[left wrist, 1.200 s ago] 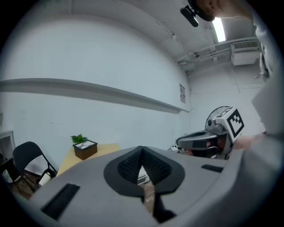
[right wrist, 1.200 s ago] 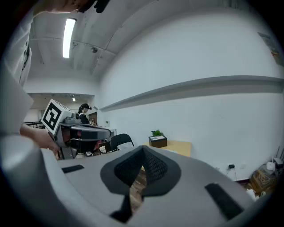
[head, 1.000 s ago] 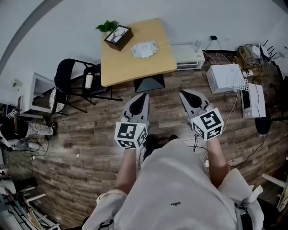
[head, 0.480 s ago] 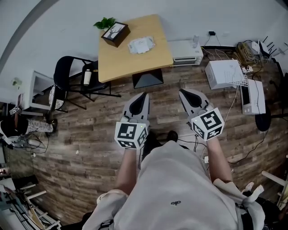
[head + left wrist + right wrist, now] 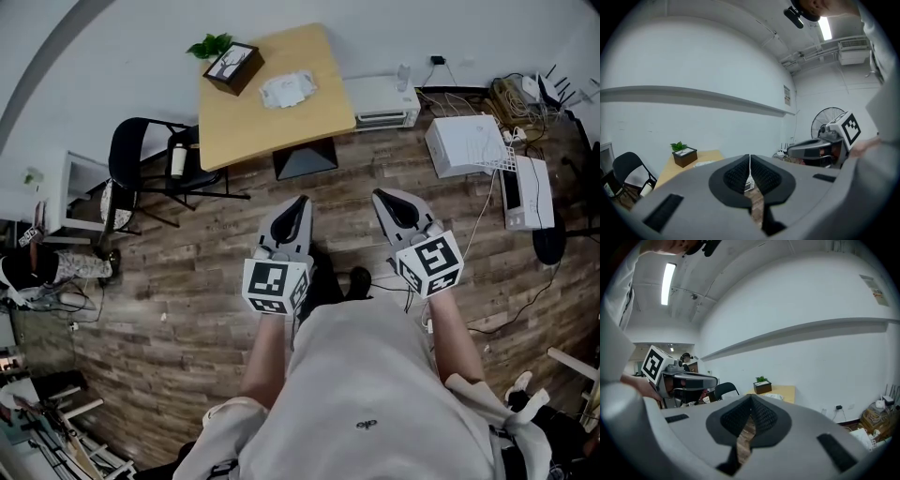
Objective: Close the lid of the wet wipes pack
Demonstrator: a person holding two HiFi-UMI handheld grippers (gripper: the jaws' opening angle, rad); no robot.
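Both the left gripper (image 5: 299,202) and right gripper (image 5: 381,196), closed on nothing, hang well apart from the wet wipes pack (image 5: 286,89) on the tabletop (image 5: 281,136); the lid-closing is not yet begun.

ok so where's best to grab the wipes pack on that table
Probably its near edge, from the front: the wet wipes pack lies flat and low on the table, with a dark box beyond it at left. Its lid is too small to make out.
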